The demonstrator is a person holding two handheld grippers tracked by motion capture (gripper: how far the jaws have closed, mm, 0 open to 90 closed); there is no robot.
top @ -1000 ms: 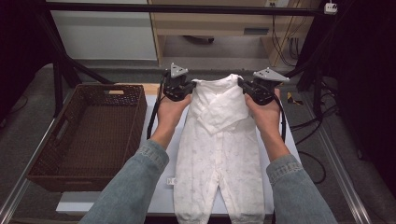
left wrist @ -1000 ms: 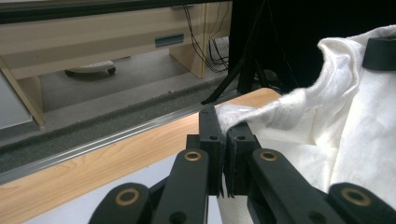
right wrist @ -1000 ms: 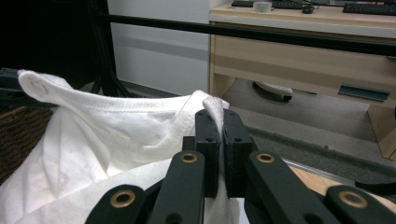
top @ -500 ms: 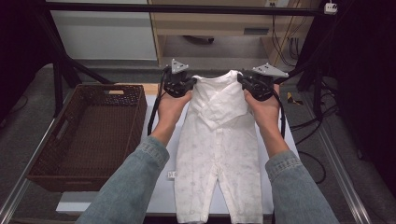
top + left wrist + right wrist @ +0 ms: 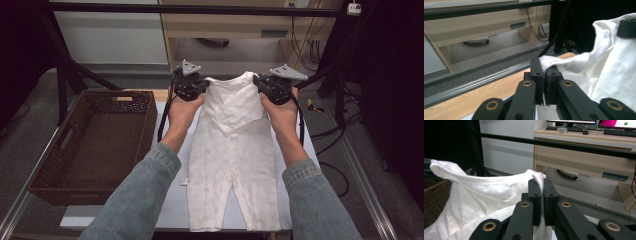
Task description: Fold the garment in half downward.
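Little has moved since the earlier frames: both hands sit at the same spots at the far end of the table, and the white baby romper (image 5: pixel 233 145) hangs from them as before, perhaps drawn a touch farther up the table (image 5: pixel 170 210). In the high view the left gripper (image 5: pixel 189 86) pinches the garment's left shoulder and the right gripper (image 5: pixel 274 87) pinches its right shoulder, so the neckline stretches between them while the body and both legs lie flat toward the person's denim sleeves (image 5: pixel 134 197). Seen from the left gripper view, the jaws are clamped tight on a fold of white cloth (image 5: pixel 564 63); the right gripper view shows the same, with fabric squeezed between the closed pads. A brown wicker basket (image 5: pixel 52 165) stands just beside the romper, on the left.
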